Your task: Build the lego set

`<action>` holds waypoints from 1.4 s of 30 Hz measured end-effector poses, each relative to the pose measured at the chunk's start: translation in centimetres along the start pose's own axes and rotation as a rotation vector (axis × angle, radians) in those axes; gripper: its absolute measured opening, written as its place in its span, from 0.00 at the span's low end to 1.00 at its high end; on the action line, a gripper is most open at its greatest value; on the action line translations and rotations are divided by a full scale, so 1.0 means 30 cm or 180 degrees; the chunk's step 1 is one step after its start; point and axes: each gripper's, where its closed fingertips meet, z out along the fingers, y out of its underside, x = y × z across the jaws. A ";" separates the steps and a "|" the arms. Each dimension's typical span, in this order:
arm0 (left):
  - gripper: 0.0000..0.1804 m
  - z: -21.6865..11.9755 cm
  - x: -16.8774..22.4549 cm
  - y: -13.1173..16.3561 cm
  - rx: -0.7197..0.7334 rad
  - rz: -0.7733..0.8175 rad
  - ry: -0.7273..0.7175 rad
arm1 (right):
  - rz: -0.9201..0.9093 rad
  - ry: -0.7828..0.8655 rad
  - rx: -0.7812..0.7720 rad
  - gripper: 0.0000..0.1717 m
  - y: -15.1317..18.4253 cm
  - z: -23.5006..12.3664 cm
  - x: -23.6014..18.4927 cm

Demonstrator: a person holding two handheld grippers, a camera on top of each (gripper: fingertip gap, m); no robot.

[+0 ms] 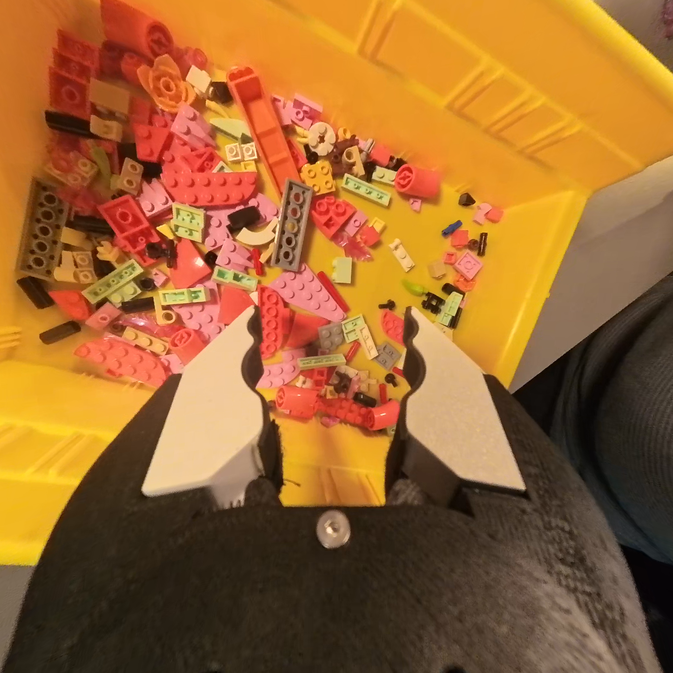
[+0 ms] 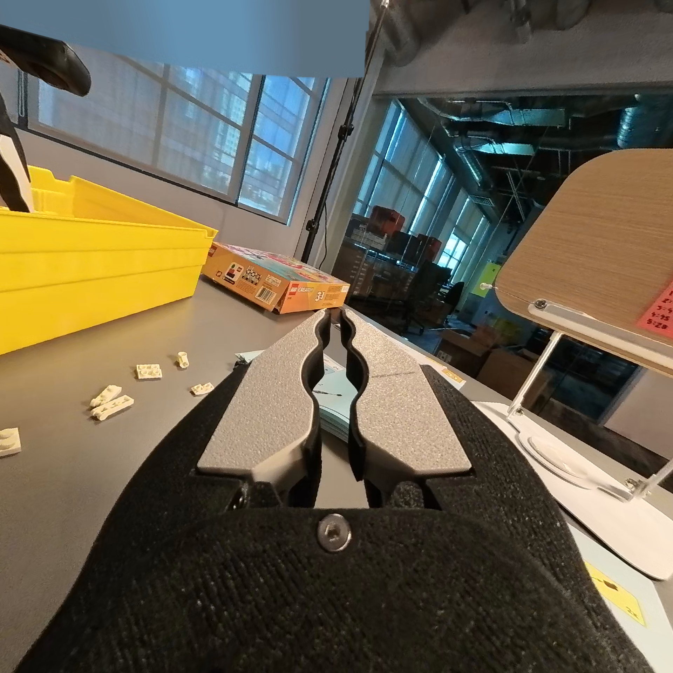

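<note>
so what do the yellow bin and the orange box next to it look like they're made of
yellow bin: looks like moulded plastic, smooth and slightly glossy, with ribbed stepped walls. orange box: seems printed cardboard, thin, with an end flap bent open at the corner.

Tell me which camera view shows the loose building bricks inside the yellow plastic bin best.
The left wrist view: it looks down into the yellow plastic bin at the loose building bricks. The right wrist view shows only the bin's outer wall.

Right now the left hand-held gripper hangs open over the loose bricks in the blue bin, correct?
Not quite: the bin is yellow, not blue, as the left wrist view shows. The rest holds: the left hand-held gripper hangs open over the loose bricks in it.
</note>
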 end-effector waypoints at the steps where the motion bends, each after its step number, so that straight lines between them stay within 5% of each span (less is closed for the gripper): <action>1: 0.43 -0.001 0.000 -0.001 0.0015 0.0008 -0.0005 | 0.0001 0.0001 -0.0001 0.02 0.000 0.000 0.000; 7: 0.41 -0.018 -0.006 -0.036 0.0241 -0.0010 -0.0022 | -0.0012 -0.0005 -0.0002 0.02 0.000 0.000 -0.002; 15: 0.37 -0.033 -0.050 -0.079 0.0248 0.0271 -0.0588 | -0.0027 -0.0015 -0.0005 0.02 -0.001 -0.001 -0.004; 20: 0.24 -0.010 0.031 -0.160 0.0418 0.0775 -0.0314 | -0.0042 -0.0022 -0.0013 0.02 0.000 0.000 -0.007; 29: 0.05 0.120 0.069 -0.241 -0.0087 0.1758 -0.0180 | -0.0051 -0.0028 -0.0014 0.02 0.000 0.000 -0.008; 42: 0.03 0.207 0.037 -0.231 -0.0344 0.2121 0.0152 | -0.0045 -0.0032 -0.0011 0.02 0.000 0.000 -0.009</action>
